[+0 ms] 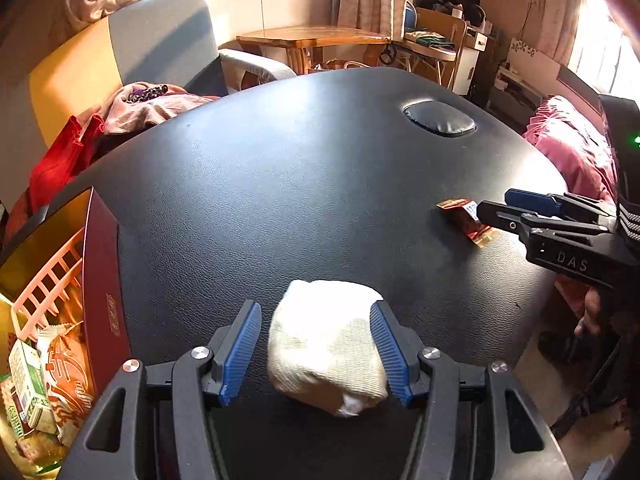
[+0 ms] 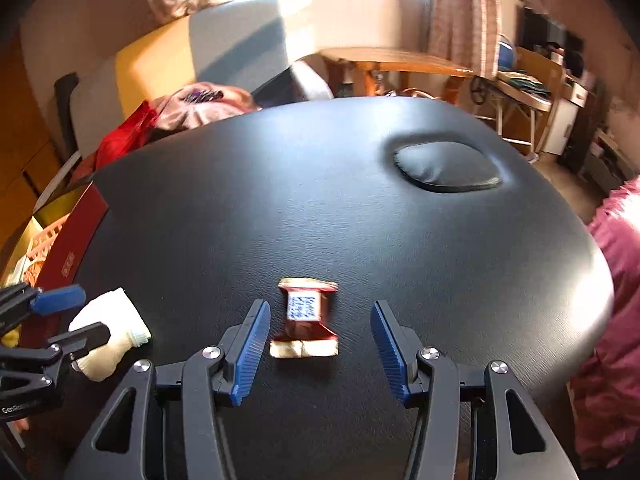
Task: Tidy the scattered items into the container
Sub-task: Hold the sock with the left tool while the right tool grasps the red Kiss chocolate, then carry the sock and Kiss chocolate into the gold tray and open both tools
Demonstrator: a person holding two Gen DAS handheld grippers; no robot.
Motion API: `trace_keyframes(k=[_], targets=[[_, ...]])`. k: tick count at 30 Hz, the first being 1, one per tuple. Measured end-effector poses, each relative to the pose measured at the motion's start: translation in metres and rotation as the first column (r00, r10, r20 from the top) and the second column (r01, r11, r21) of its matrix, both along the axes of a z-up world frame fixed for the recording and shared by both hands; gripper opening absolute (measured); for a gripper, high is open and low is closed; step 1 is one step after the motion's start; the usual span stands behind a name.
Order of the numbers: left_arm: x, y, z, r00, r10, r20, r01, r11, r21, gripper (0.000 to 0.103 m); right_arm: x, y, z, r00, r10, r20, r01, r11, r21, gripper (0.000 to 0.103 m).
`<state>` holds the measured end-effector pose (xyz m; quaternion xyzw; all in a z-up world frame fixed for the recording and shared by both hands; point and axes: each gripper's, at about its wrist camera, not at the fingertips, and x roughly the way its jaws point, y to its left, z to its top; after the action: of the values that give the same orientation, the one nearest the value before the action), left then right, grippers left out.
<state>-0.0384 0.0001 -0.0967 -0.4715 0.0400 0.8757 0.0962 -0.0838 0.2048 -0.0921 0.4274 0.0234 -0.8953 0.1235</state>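
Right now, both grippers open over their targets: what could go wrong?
1. The left gripper straddles the rolled glove, which is soft; it may squash or slip out on closing.
2. The candy lies flat between the right gripper fingers; they may scrape the black table and pinch only wrapper.
3. The box sits at the table's left edge.

Both cameras ride low behind their own fingers, looking forward and slightly down across the black table [image 1: 320, 168].

The left wrist view sits close over the cloth bundle [image 1: 326, 344], framed by the left gripper [image 1: 316, 350], with the box [image 1: 102, 272] at its left edge and the right gripper [image 1: 496, 206] entering from the right.

The right wrist view sits close over the candy [image 2: 306, 314], between the right gripper's fingers, with the left gripper [image 2: 80, 314] at its left.

Both views share the table, bundle, candy, box and the room beyond.
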Motion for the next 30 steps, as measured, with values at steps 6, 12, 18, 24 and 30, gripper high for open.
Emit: trace_keyframes(k=[6, 12, 18, 24, 30], targets=[[-0.001, 0.002, -0.008, 0.999, -0.031, 0.024, 0.03, 0.998, 0.048, 0.061, -0.014, -0.015, -0.022, 0.998, 0.013, 0.053, -0.018, 0.995, 0.096, 0.042], [-0.009, 0.001, -0.018, 0.998, -0.019, 0.059, 0.013, 0.995, 0.103, 0.065, -0.012, -0.015, -0.029, 0.999, -0.003, 0.04, -0.001, 0.994, 0.107, 0.035], [-0.006, 0.003, -0.021, 0.998, 0.031, 0.061, -0.038, 0.994, 0.106, 0.064, -0.009, -0.013, -0.032, 1.0, -0.016, 0.019, 0.014, 0.995, 0.103, 0.035], [0.01, 0.002, -0.019, 0.996, 0.074, 0.041, -0.077, 0.992, 0.1, 0.062, -0.004, -0.016, -0.029, 0.999, -0.034, 0.021, 0.032, 0.996, 0.083, 0.033], [0.024, 0.003, -0.005, 0.996, 0.085, 0.002, -0.085, 0.992, 0.093, 0.062, 0.011, -0.027, -0.014, 1.0, -0.012, -0.001, 0.012, 0.998, 0.055, 0.033]])
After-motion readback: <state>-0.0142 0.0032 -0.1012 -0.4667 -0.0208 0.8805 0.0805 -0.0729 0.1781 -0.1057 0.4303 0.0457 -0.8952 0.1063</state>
